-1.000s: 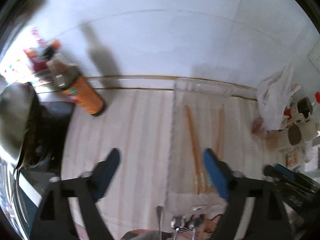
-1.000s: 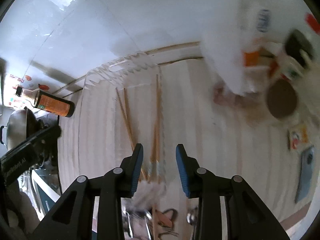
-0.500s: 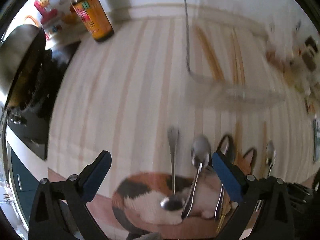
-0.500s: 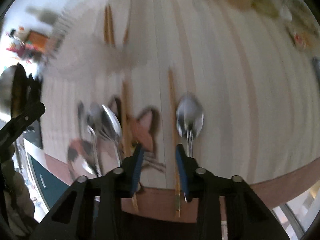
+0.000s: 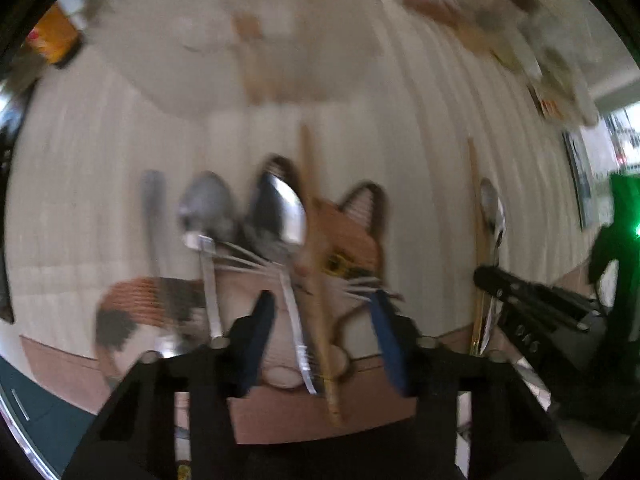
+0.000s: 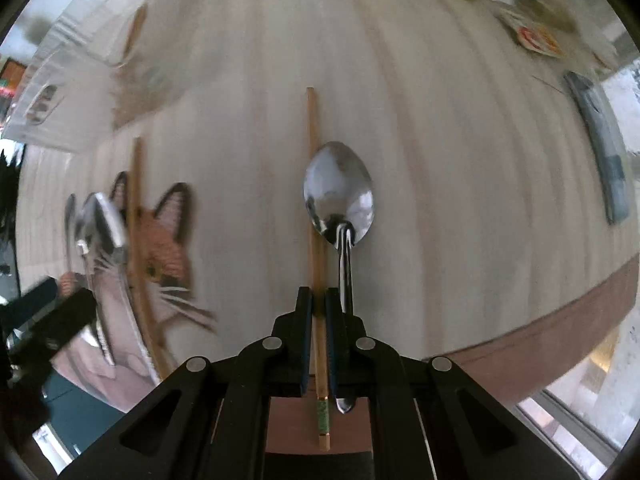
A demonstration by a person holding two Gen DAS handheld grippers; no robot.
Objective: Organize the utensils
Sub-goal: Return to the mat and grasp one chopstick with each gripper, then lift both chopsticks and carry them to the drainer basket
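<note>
Striped mat [image 6: 440, 160]: right claw [image 6: 319, 308] pinches 1 chopstick [image 6: 314, 184]; left claw [image 5: 324, 320] gapes, angled down.

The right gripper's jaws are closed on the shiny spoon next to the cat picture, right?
Not quite. The right wrist view shows the right gripper with its jaws closed on the wooden chopstick, not the spoon. The spoon lies just beside that chopstick, outside the jaws. The cat picture is off to their left.

No legible text anywhere; orange bottle label [image 5: 54, 38] and packets [image 6: 538, 38] perhaps printed, too blurred.
</note>
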